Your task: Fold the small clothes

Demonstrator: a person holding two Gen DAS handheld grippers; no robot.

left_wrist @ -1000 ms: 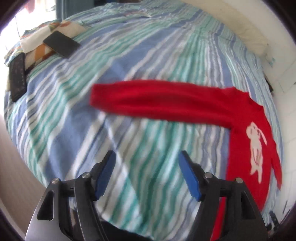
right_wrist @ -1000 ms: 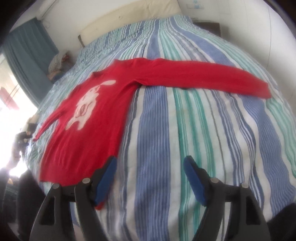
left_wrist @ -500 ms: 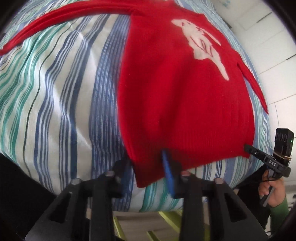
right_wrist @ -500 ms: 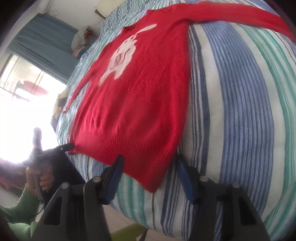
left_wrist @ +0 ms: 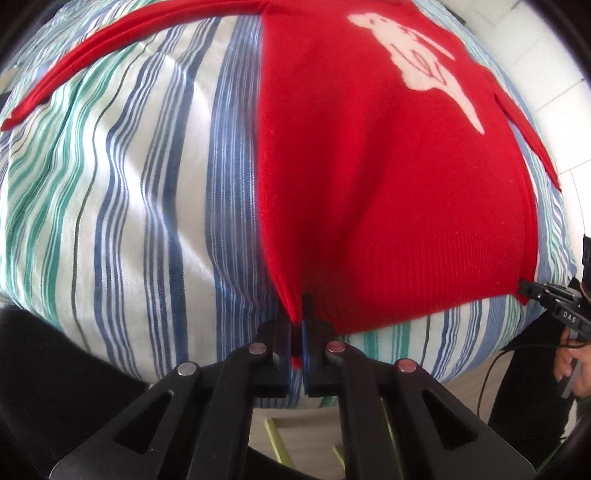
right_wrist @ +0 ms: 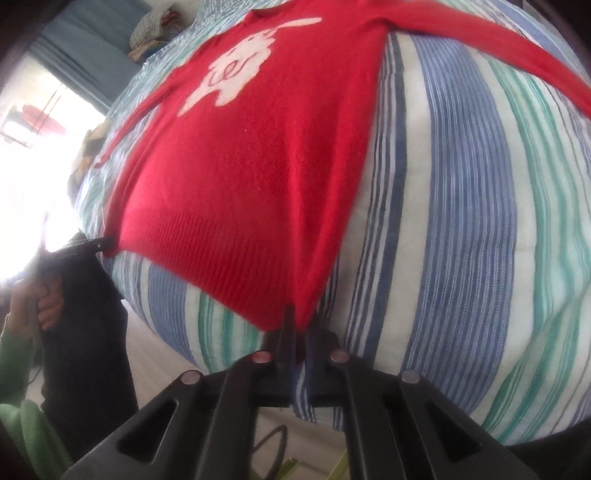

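Left wrist: left gripper [left_wrist: 298, 325] & right gripper [right_wrist: 299, 332] each pinch red sweater [left_wrist: 388, 184] hem corners; lift evenly, keep hem taut.

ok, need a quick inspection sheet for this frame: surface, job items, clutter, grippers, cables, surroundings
Surface: bed with striped cover, blue, green and white, lightly wrinkled.
Job's things: one red sweater, front up, white animal print; both sleeves spread outward.
Clutter: small pile of fabric at the far end of the bed.
Grippers: left gripper shut on one hem corner of the sweater; right gripper shut on the other hem corner.
Cables: dark cable hanging by the right handle; another below the bed edge in the right wrist view.
Surroundings: bright window, blue curtain, white wall.
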